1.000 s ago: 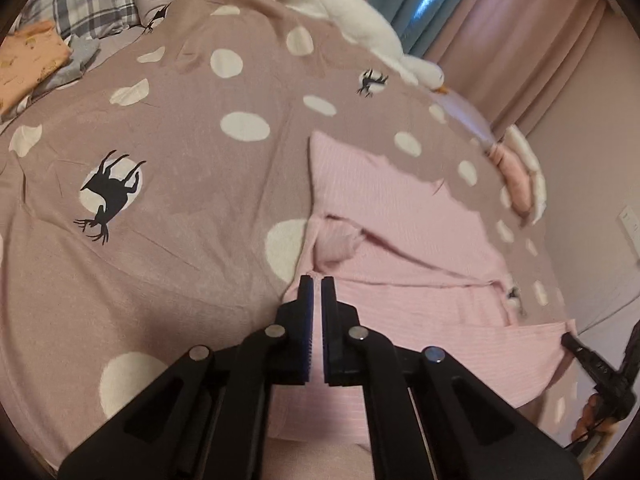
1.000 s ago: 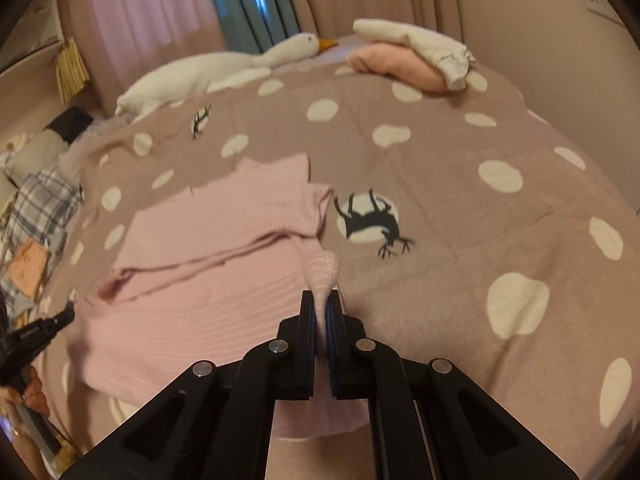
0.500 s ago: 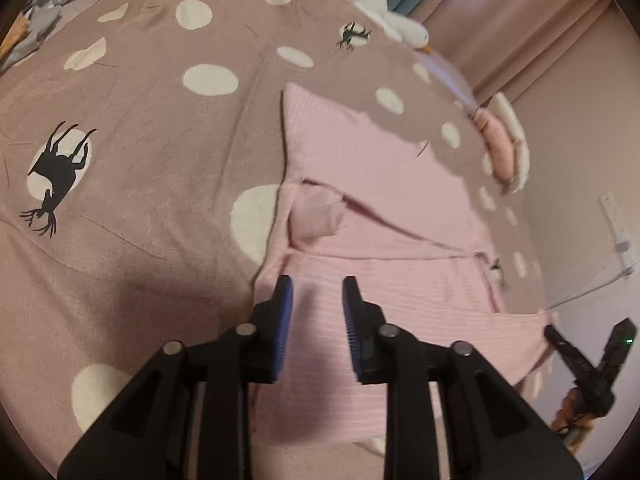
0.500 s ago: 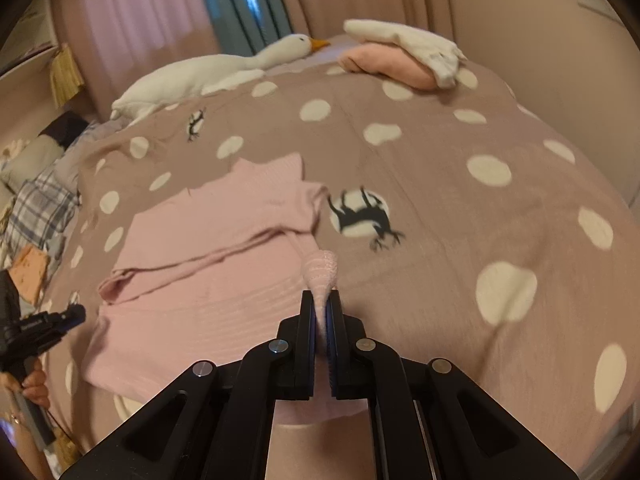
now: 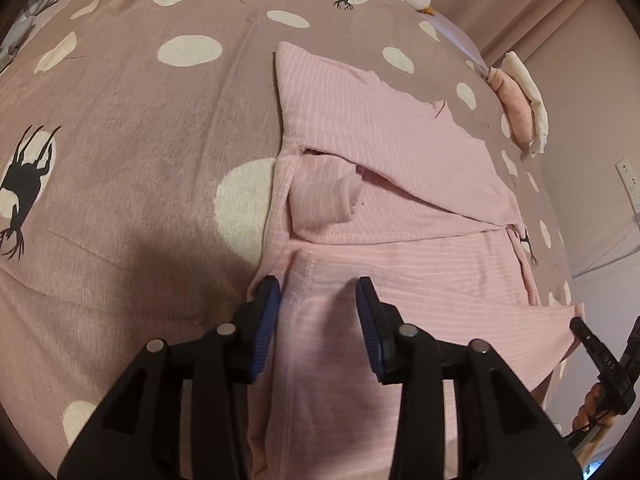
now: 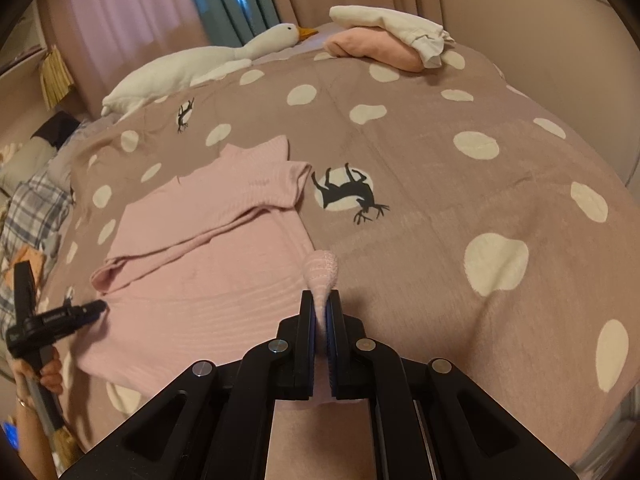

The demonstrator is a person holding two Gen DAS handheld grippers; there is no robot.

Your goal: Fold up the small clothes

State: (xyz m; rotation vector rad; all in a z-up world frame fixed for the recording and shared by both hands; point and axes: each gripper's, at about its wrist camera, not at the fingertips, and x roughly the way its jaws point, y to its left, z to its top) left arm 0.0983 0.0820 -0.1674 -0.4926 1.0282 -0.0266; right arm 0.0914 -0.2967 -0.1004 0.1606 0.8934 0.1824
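Note:
A pink ribbed garment [image 5: 400, 184] lies spread on the spotted bedspread, with its upper part folded over. It also shows in the right wrist view [image 6: 208, 264]. My left gripper [image 5: 318, 308] is open, its fingers straddling the garment's near left hem just above the cloth. My right gripper [image 6: 320, 316] is shut on the garment's near right corner, a bunched tip of pink cloth [image 6: 322, 272] sticking out between the fingers. The right gripper also shows at the far right of the left wrist view [image 5: 600, 360], where its jaw state is unclear.
The mauve bedspread [image 6: 460, 208] has white dots and black deer prints. A white goose plush [image 6: 208, 60] lies at the far edge. Folded peach and white clothes [image 6: 388, 40] sit at the back right. Plaid and orange clothes [image 6: 32, 216] lie at the left.
My left gripper has opened from shut and moved forward and down over the garment's left hem. My right gripper stays shut on the corner, hardly moved.

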